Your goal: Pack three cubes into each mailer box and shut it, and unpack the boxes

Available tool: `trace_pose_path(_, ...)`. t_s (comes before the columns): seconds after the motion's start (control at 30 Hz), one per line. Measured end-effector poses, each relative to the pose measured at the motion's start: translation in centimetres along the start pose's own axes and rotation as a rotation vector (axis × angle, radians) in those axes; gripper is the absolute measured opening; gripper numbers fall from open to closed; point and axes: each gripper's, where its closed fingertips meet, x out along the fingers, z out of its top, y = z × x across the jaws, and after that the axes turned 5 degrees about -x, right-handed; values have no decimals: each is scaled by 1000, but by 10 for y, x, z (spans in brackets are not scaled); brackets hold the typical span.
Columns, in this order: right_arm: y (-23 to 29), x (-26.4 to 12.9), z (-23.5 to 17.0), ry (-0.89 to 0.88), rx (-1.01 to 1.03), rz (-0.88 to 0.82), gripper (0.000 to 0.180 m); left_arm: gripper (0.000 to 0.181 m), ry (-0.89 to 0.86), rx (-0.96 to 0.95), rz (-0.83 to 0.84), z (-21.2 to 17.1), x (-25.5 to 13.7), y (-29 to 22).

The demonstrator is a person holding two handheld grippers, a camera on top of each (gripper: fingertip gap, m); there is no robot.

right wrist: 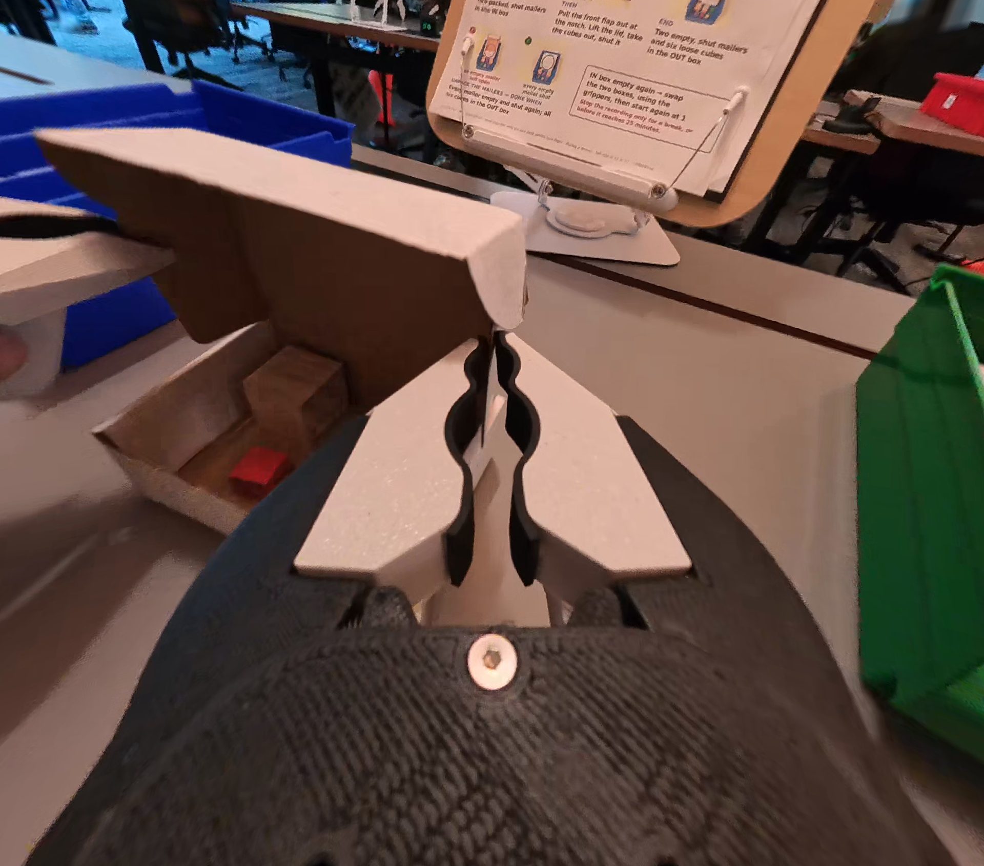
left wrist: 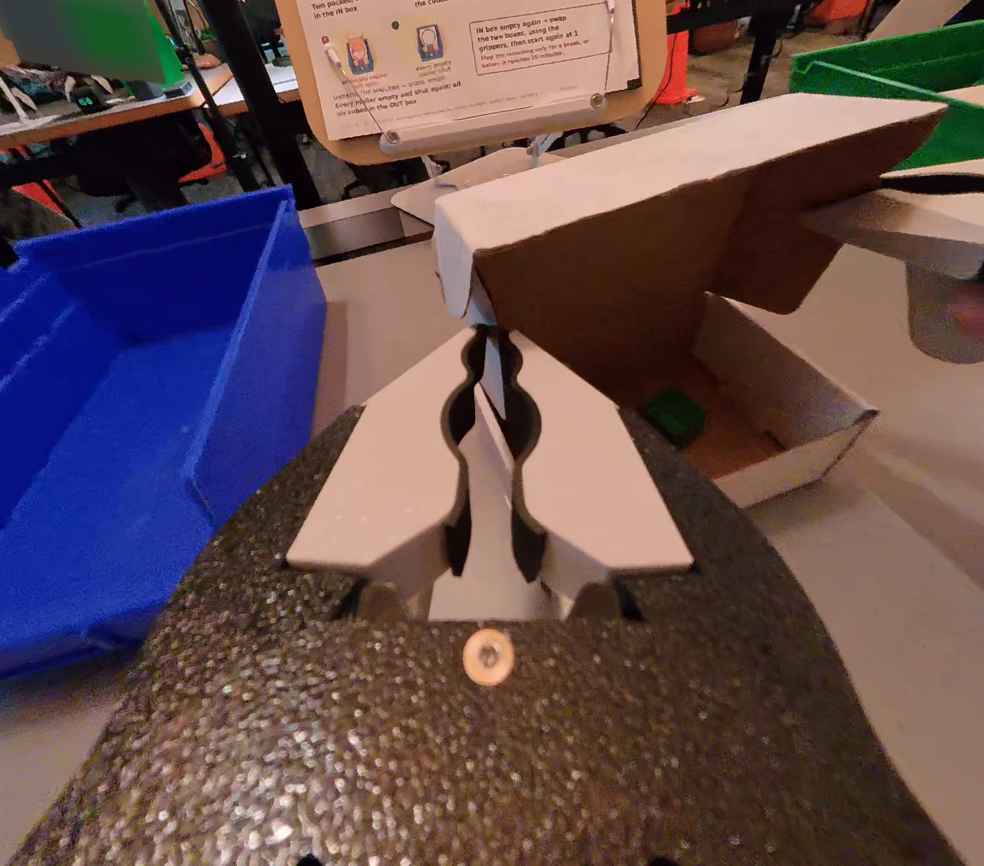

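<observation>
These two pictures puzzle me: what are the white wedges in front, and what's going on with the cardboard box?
Each picture comes from a camera on a hand-held tool that a person carries, one per hand, looking along its two white fingers. No robot arm is involved. The left gripper and the right gripper each pinch a side flap of the mailer box lid, holding it half open from either end. Inside the mailer box, the right view shows a wooden cube and a small red cube; the left view shows a green cube. On the table sit a blue bin, a green bin and an instruction sheet on a stand.
</observation>
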Motion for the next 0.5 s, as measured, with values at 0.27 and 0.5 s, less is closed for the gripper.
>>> trace_pose_path(0.27, 17, -24, -11, -57, 55, -24, 3, 3, -7, -52, -2, -23, -23, -15)
trace_pose_path(0.5, 22, -25, -5, -135, 322, 21, 7, 3, -5, -137, -10, -17, -24, -13)
